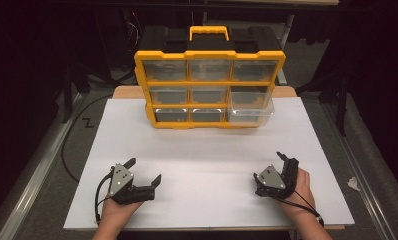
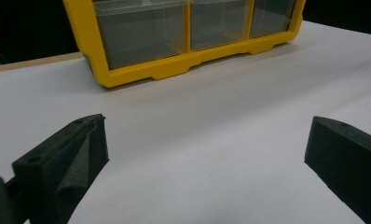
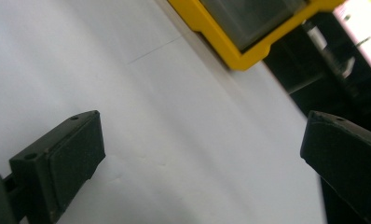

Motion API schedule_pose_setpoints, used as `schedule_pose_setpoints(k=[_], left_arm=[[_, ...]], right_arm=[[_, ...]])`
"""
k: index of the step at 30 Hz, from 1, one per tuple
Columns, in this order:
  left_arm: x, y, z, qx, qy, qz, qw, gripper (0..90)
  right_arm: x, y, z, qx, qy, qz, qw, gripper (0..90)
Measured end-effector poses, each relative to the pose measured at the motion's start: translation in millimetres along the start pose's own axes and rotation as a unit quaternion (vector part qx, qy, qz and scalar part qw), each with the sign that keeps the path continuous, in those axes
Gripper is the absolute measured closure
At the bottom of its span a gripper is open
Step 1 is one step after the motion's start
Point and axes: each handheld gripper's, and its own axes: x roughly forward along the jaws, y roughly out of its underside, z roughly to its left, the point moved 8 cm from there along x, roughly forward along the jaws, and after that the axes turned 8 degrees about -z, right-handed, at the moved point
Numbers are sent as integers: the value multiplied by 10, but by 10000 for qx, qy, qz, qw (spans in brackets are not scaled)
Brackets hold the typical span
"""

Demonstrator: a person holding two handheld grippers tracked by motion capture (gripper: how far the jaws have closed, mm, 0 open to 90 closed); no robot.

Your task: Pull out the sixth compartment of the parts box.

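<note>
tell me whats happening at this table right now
A person holds a gripper in each hand, low over the white table. The left gripper and right gripper are both open and empty. Ahead stands a yellow drawer organizer, its bottom-right clear drawer pulled partly out. Nothing is being touched.

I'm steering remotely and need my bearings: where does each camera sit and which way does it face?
High view: above the near edge, facing forward and down on the table, organizer, both hands and grippers.
Left gripper view: rides the left gripper, facing the organizer's bottom drawers; jaws apart.
Right gripper view: rides the right gripper, tilted, facing the organizer's corner.
Shared: organizer, white tabletop.
</note>
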Motion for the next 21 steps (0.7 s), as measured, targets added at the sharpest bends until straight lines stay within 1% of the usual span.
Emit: schedule_pose_setpoints(k=[1, 2, 4, 6, 9, 13, 14, 15, 16, 17, 18, 19, 20, 21], left_arm=[[-1, -2, 3, -2, -3, -1, 10000, 2], [-2, -4, 6, -13, -7, -7, 10000, 2], [-3, -8, 9, -31, -9, -18, 10000, 2], [-2, -12, 14, -39, -11, -32, 10000, 2], [-5, -13, 16, -59, -12, -30, 10000, 2], [-7, -14, 15, -78, -6, -29, 10000, 2], [-7, -15, 16, -91, -9, -34, 10000, 2], [-8, -16, 18, -109, -8, -37, 9999, 2], [-9, -17, 19, -129, -8, -43, 9999, 2], [-8, -19, 23, -143, -8, -54, 9999, 2], [-8, -20, 26, -182, -9, -63, 9998, 2], [-12, -22, 30, -225, 7, -67, 9997, 2], [-15, -30, 34, -324, 18, -102, 9994, 2], [-20, -38, 43, -407, 17, -144, 9991, 2]], right_arm=[[-5, 15, 9, 274, -57, 9, 9996, 10], [-11, 25, -1, 416, -86, -2, 9991, 10], [-30, 41, -2, 816, -190, -25, 9965, 10], [-47, 45, -12, 1214, -267, -110, 9922, 10], [-75, 36, -24, 1739, -371, -269, 9837, 10], [-126, 8, -67, 2331, -431, -518, 9701, 10], [-166, -1, -96, 2594, -459, -630, 9626, 10], [-166, -1, -96, 2594, -459, -630, 9626, 10], [-184, -1, -111, 2698, -468, -692, 9593, 10], [-203, -1, -115, 2846, -498, -730, 9546, 10], [-219, -1, -128, 2961, -517, -772, 9506, 10], [-234, -2, -143, 3092, -528, -846, 9458, 10], [-261, -13, -168, 3378, -577, -969, 9344, 10], [-261, -13, -168, 3378, -577, -969, 9344, 10]])
